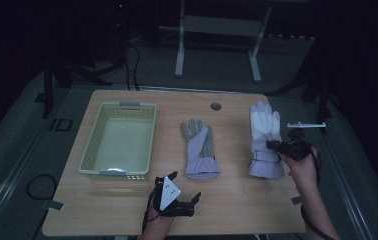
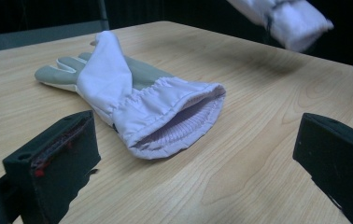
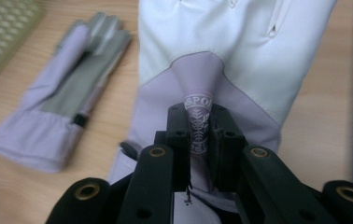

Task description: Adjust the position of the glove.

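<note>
Right gripper (image 3: 198, 126) pinches white glove (image 1: 265, 140) near table edge (image 1: 297, 165)

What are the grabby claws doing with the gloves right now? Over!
Right gripper shut on white glove, pinching its fabric. Left gripper open, facing grey-palmed glove cuff. Basket empty. Nothing in the way.

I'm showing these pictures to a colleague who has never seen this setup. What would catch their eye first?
Probably the right gripper, shut on a pinched fold of the white-and-lilac glove at the table's right side. Next, the second glove, grey palm up at the table's middle, its open cuff facing the left gripper, whose jaws stand wide apart. The pale green basket sits at the left.
</note>
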The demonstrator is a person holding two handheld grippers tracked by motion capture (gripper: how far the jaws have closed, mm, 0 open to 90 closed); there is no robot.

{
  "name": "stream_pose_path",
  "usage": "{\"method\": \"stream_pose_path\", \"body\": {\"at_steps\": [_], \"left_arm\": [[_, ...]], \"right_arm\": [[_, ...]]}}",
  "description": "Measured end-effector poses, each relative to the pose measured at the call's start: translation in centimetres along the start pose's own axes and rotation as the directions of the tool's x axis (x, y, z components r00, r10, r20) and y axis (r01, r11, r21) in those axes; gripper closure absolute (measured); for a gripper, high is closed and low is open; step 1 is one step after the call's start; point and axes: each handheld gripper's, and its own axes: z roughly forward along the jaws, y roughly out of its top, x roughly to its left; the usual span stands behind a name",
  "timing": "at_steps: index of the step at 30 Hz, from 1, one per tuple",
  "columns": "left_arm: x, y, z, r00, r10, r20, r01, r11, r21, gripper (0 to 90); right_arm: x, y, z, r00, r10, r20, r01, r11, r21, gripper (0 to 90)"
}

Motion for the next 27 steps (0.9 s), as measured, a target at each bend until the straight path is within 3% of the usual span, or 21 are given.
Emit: {"method": "stream_pose_path", "body": {"at_steps": [1, 3, 5, 7, 8, 10, 11, 13, 15, 17, 19, 21, 22, 27], "left_arm": [[0.0, 0.0, 0.0, 1.0, 0.001, 0.001, -0.001, 1.0, 0.001, 0.4], [0.0, 0.0, 0.0, 1.0, 0.0, 0.003, 0.0, 1.0, 0.002, 0.5], [0.1, 0.0, 0.0, 1.0, -0.003, 0.006, 0.003, 1.0, 0.001, 0.5], [0.1, 0.0, 0.0, 1.0, -0.006, 0.007, 0.006, 1.0, 0.002, 0.4], [0.1, 0.0, 0.0, 1.0, -0.002, 0.007, 0.002, 1.0, -0.003, 0.4], [0.0, 0.0, 0.0, 1.0, 0.004, 0.002, -0.004, 1.0, -0.003, 0.5], [-0.1, 0.0, -0.1, 0.9999, 0.013, 0.003, -0.013, 0.9999, -0.004, 0.4], [-0.1, 0.0, -0.1, 0.9999, 0.015, 0.004, -0.015, 0.9999, -0.004, 0.5], [0.0, 0.0, -0.1, 0.9999, 0.015, 0.005, -0.015, 0.9999, -0.003, 0.5], [0.0, 0.0, 0.0, 0.9999, 0.009, 0.012, -0.009, 1.0, -0.001, 0.5], [0.1, 0.0, -0.1, 0.9999, 0.001, 0.014, -0.001, 1.0, 0.0, 0.5], [0.2, 0.0, -0.1, 0.9999, -0.002, 0.016, 0.002, 1.0, 0.0, 0.4], [0.1, 0.0, -0.1, 0.9999, -0.001, 0.014, 0.001, 1.0, 0.001, 0.5], [0.1, 0.0, 0.0, 0.9999, 0.003, 0.013, -0.003, 1.0, 0.0, 0.5]], "right_arm": [[0.3, -0.5, 0.2, 0.9997, -0.008, 0.021, 0.008, 1.0, 0.0, 80.3], [0.5, -1.4, 0.6, 0.9996, 0.029, -0.008, -0.029, 1.0, 0.007, 80.3], [1.0, -2.1, 1.2, 0.9988, 0.019, 0.046, -0.02, 1.0, 0.007, 80.3], [1.0, -2.4, 1.5, 0.9993, 0.033, 0.02, -0.033, 0.999, 0.016, 80.2], [1.1, -2.9, 2.2, 0.9969, 0.023, 0.076, -0.025, 0.999, 0.026, 80.2], [0.5, -3.0, 2.9, 0.9976, 0.047, 0.052, -0.049, 0.998, 0.044, 80.1], [0.3, -3.0, 3.2, 0.9962, 0.04, 0.077, -0.044, 0.998, 0.048, 80.0], [-0.3, -3.0, 3.6, 0.9958, 0.062, 0.068, -0.066, 0.996, 0.061, 79.7], [-1.0, -3.0, 4.1, 0.9931, 0.066, 0.097, -0.073, 0.995, 0.065, 79.4], [-1.5, -3.0, 5.1, 0.9918, 0.048, 0.118, -0.06, 0.993, 0.104, 78.9], [-2.1, -3.2, 6.3, 0.9926, 0.056, 0.107, -0.071, 0.989, 0.134, 78.0], [-2.3, -3.4, 7.2, 0.9944, 0.032, 0.101, -0.048, 0.987, 0.153, 77.4], [-2.5, -3.5, 7.2, 0.9946, 0.054, 0.089, -0.066, 0.987, 0.149, 77.0], [-2.7, -2.8, 6.3, 0.998, 0.031, 0.055, -0.038, 0.991, 0.129, 61.4]]}}
